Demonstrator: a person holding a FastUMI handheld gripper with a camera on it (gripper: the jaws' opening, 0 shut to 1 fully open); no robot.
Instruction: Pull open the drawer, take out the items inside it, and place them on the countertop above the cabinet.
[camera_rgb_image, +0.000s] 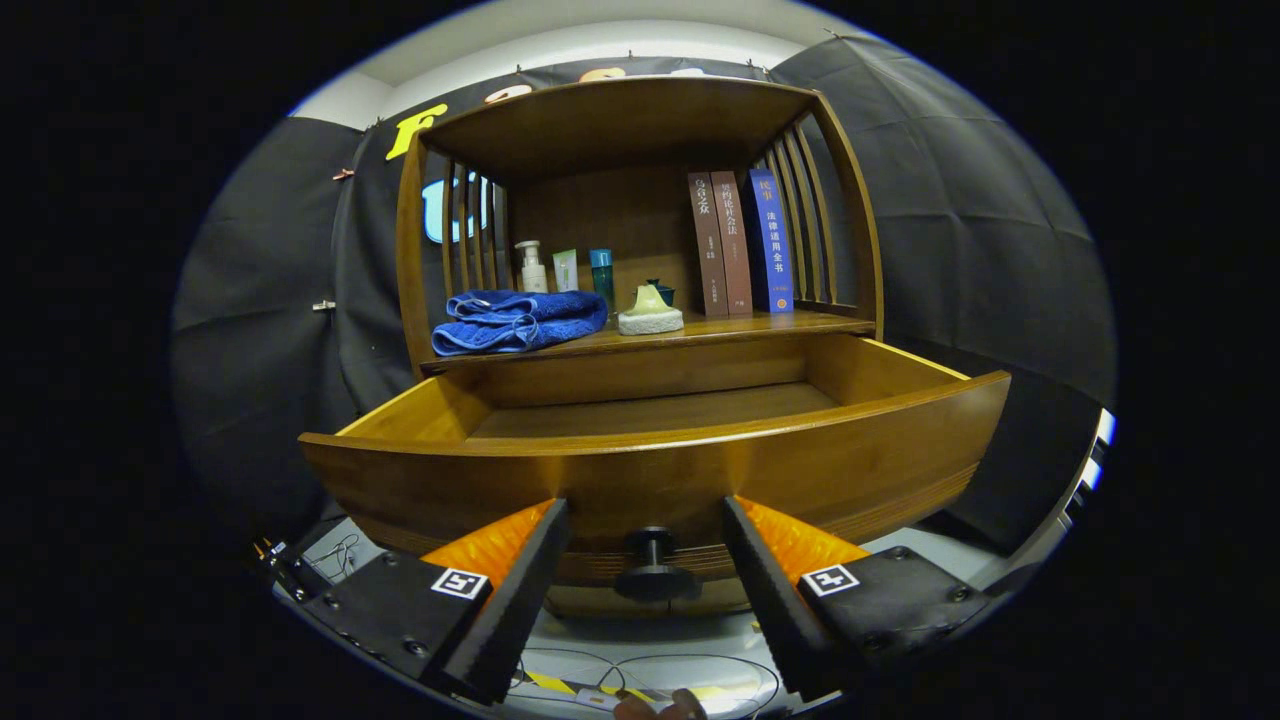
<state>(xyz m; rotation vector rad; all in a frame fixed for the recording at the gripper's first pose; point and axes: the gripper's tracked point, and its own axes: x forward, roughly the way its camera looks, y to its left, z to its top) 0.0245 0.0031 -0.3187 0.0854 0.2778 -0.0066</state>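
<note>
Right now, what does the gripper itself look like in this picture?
The gripper has two wedge-shaped fingers with ribbed inner faces, each mounted on a dark block fixed with screws. Each block carries a small square black-and-white marker. Thin cables run beneath.

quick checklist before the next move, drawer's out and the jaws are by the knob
1. Drawer pulled open: ok, it stands well out from the cabinet.
2. Gripper free of the knob: ok, the jaws stand open, one on each side of the knob, not pressing on it.
3. Items left inside the drawer: cannot tell, the visible part of its floor looks bare, but the front panel hides the near part.
4. Items on the countertop: ok, blue towel and sponge lie there.
5. Free spot on the countertop: ok, bare wood at the front right.
</note>
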